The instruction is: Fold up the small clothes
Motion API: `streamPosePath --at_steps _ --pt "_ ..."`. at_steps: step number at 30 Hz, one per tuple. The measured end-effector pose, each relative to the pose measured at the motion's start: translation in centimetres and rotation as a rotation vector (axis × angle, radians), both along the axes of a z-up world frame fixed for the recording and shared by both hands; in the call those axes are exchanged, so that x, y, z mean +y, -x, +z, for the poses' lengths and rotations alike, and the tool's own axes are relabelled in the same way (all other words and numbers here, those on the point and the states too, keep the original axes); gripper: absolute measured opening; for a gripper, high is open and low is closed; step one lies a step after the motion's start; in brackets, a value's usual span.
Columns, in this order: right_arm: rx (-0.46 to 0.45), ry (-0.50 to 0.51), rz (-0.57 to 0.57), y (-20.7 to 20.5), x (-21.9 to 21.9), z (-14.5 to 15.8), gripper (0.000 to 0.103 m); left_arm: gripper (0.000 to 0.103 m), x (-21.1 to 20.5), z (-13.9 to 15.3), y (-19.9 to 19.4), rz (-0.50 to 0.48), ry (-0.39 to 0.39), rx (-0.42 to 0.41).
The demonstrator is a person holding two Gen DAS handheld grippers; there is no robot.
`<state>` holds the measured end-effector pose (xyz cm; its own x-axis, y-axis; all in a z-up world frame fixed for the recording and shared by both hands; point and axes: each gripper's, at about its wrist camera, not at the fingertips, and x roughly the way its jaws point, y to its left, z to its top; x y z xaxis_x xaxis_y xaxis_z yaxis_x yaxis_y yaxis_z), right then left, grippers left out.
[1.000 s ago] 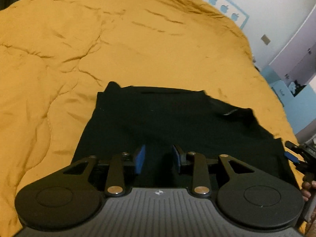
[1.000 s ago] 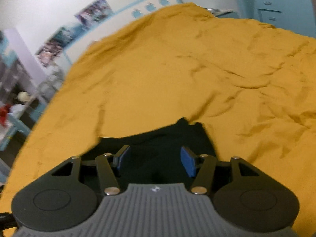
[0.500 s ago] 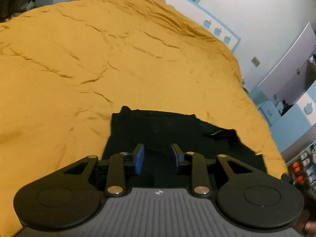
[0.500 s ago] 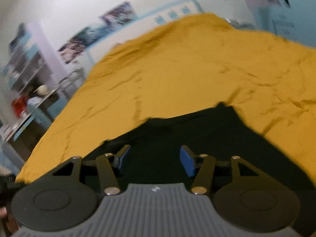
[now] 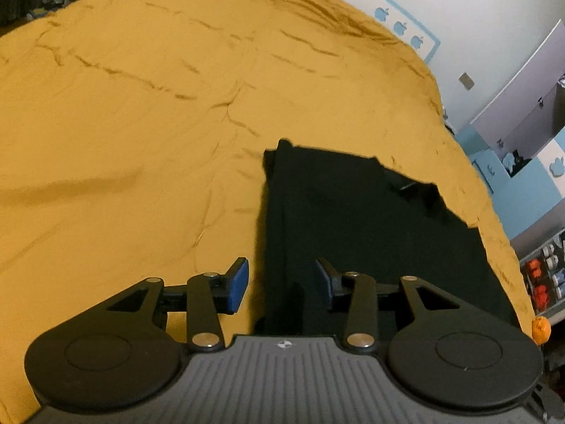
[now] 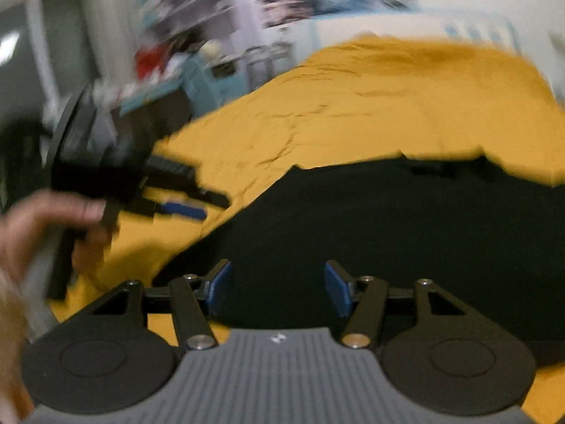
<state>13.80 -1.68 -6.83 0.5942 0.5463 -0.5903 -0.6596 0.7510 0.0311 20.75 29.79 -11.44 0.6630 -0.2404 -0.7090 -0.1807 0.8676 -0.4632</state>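
Note:
A black garment [image 5: 370, 226] lies flat on the mustard-yellow bedspread [image 5: 141, 123]. My left gripper [image 5: 281, 284] is open and empty, hovering over the garment's near left edge. My right gripper [image 6: 277, 288] is open and empty above the garment's near edge [image 6: 388, 233]. The right wrist view is blurred; it shows the left gripper [image 6: 190, 199] and the hand [image 6: 46, 222] holding it at the left, over the bedspread [image 6: 388, 106].
White wall with blue apple stickers [image 5: 399, 28] lies beyond the bed. Blue and grey cabinets [image 5: 512, 148] stand at the right. Cluttered shelves and a desk [image 6: 183, 67] stand at the far left of the bed.
Both grippers have swung sideways. The left one now sits over the garment's left edge with its jaws wider. The right view turned left, bringing the left gripper and hand into sight.

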Motion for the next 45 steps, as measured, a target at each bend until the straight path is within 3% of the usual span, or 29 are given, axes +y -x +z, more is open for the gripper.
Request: streamPosePath --at_steps 5,9,18,25,35,45 --pt "-0.14 0.256 0.131 3.0 5.2 -2.9 0.054 0.048 1.1 -1.3 -1.0 -0.033 0.04 0.047" --pt "-0.256 0.378 0.177 4.1 7.3 -5.1 0.052 0.048 1.3 -2.1 -2.3 -0.067 0.04 0.09" --pt "-0.335 0.43 0.199 4.3 10.4 -5.3 0.051 0.05 2.1 -3.4 -5.3 -0.102 0.098 0.106" --pt "-0.333 0.438 0.186 3.2 11.2 -5.5 0.051 0.051 4.3 -6.6 -9.7 -0.051 0.27 0.14" --pt "-0.338 0.406 0.201 2.2 10.0 -6.2 0.055 0.051 4.3 -9.8 -16.6 -0.1 0.454 0.161" --pt "-0.33 0.387 0.204 1.6 10.0 -6.3 0.055 0.054 4.3 -10.5 -18.7 -0.106 0.491 0.181"
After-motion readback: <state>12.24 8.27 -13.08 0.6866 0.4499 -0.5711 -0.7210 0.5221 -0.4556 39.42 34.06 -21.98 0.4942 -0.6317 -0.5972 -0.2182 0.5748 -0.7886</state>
